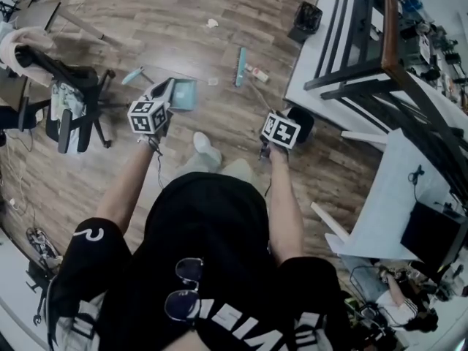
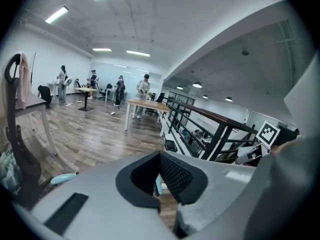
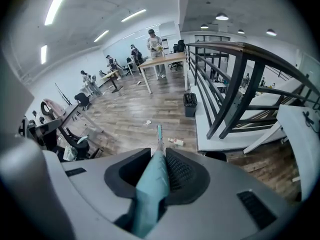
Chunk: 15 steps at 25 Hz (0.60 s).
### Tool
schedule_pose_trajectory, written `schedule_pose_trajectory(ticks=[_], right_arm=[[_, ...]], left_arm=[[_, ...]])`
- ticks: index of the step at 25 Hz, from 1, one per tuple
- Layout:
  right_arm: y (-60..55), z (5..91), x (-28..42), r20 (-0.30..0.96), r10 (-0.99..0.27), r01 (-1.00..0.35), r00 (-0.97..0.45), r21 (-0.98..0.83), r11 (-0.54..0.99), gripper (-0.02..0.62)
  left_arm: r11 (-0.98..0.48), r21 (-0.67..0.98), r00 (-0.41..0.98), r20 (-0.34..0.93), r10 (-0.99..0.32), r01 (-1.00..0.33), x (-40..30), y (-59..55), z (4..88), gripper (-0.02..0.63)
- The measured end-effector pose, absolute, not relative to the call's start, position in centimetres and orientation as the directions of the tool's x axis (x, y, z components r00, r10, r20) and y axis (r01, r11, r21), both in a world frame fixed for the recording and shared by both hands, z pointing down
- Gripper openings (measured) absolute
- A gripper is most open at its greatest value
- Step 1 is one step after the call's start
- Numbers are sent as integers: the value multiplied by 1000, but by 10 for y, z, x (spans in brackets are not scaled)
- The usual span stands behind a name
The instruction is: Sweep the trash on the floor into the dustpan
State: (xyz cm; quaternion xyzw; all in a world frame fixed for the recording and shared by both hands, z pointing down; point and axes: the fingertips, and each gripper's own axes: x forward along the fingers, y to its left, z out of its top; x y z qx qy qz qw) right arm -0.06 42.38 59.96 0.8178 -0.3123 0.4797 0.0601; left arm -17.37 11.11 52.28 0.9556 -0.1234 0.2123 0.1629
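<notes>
My right gripper (image 1: 269, 117) (image 3: 159, 171) is shut on the teal broom handle (image 3: 152, 194). The broom head (image 1: 240, 66) (image 3: 159, 134) rests on the wood floor ahead of me. Beside it lies a small wrapper-like piece of trash (image 1: 257, 72) (image 3: 176, 142). Crumpled white paper (image 1: 212, 23) (image 3: 147, 123) lies farther out. A small scrap (image 1: 213, 81) sits between the broom and the teal dustpan (image 1: 183, 93). My left gripper (image 1: 170, 88) (image 2: 159, 186) holds the dustpan at its edge, and only a thin teal strip shows between the nearly closed jaws.
An office chair (image 1: 73, 101) stands at my left, with a teal handle (image 1: 134, 75) (image 2: 64, 178) next to it. A white platform (image 1: 322, 57) with a dark railing (image 1: 387, 57) runs along the right. A black bin (image 1: 307, 17) (image 3: 190, 104) stands at its edge. People stand at far tables (image 3: 160, 61).
</notes>
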Motion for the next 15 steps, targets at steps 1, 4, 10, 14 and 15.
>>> schedule_pose_trajectory(ticks=[1,4,10,14,15], right_arm=[[417,601,5,822,-457,-570,341,-206,-796,83],[402,604,26,829,-455,-577,327,-206,-791,83],[375,619,92,830,-474,-629,293,-206,-750,83],[351,625,123,828,-526,-656,195,-289,-697,83],[346,628,131,826,-535,-664,177,-301,-685,83]], left_arm=[[-914,265,879,448,-166,-308,-169,106,524,-2],[-899,291,877,449,-174,-327,-154,95,523,-2],[-889,261,843,495,-210,-375,-112,85,538,-2],[-861,256,812,524,-259,-440,-87,86,541,-2],[-855,252,805,528,-271,-453,-80,85,541,-3]])
